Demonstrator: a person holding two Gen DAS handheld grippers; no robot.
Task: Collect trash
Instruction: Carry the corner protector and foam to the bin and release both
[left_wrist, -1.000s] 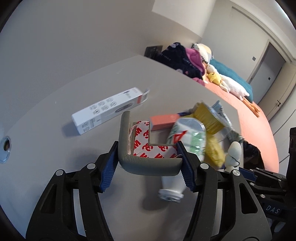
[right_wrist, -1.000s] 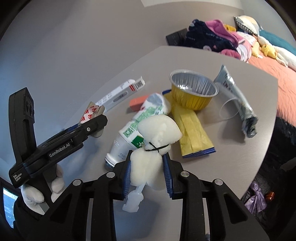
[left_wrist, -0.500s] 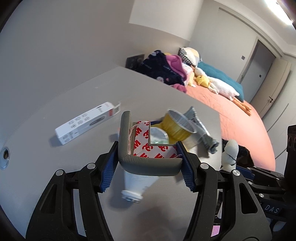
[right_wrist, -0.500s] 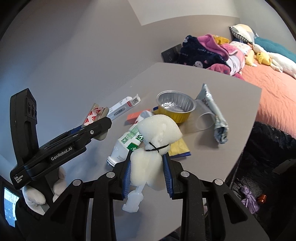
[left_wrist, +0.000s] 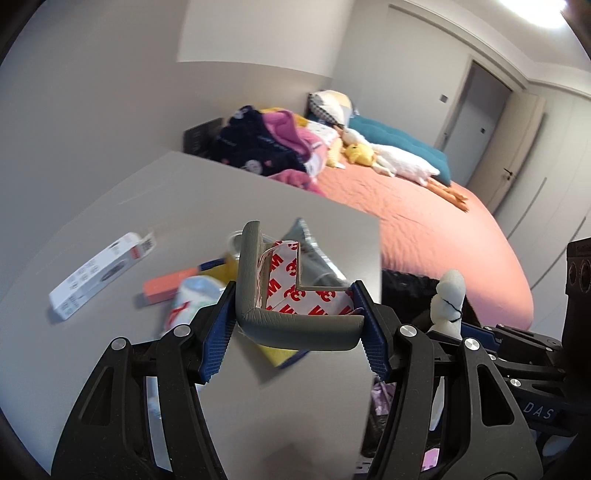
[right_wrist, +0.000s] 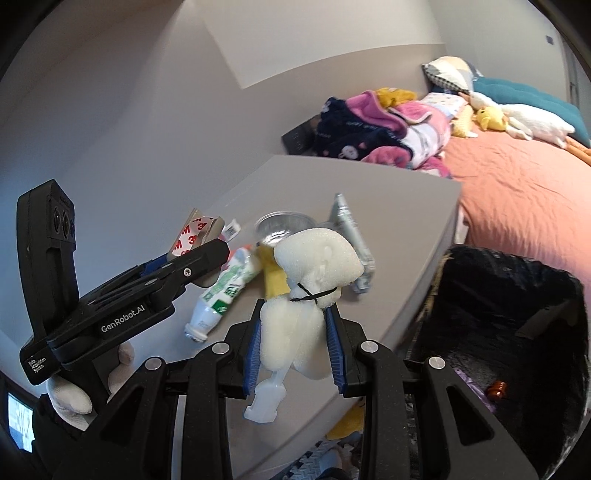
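My left gripper (left_wrist: 295, 328) is shut on a grey L-shaped corner guard (left_wrist: 288, 325) with red-printed white tape, held above the grey table (left_wrist: 207, 199). It also shows in the right wrist view (right_wrist: 199, 236). My right gripper (right_wrist: 295, 343) is shut on a white foam piece (right_wrist: 314, 266) tied with a black band, near the table's right edge; the foam shows in the left wrist view (left_wrist: 448, 299). On the table lie a white box (left_wrist: 99, 269), an orange block (left_wrist: 166, 286), a squashed white bottle (right_wrist: 221, 291), a foil cup (right_wrist: 280, 225), a yellow wrapper (right_wrist: 273, 280) and a silver tube (right_wrist: 351, 229).
A black trash bag (right_wrist: 517, 317) stands open beside the table's right edge, with some trash inside. A bed with an orange cover (left_wrist: 424, 229), clothes (left_wrist: 266, 147) and soft toys lies beyond. The wall (left_wrist: 92, 110) runs along the table's left.
Both grippers have pulled back and risen from the table with their loads. The trash bag has come into the right wrist view.
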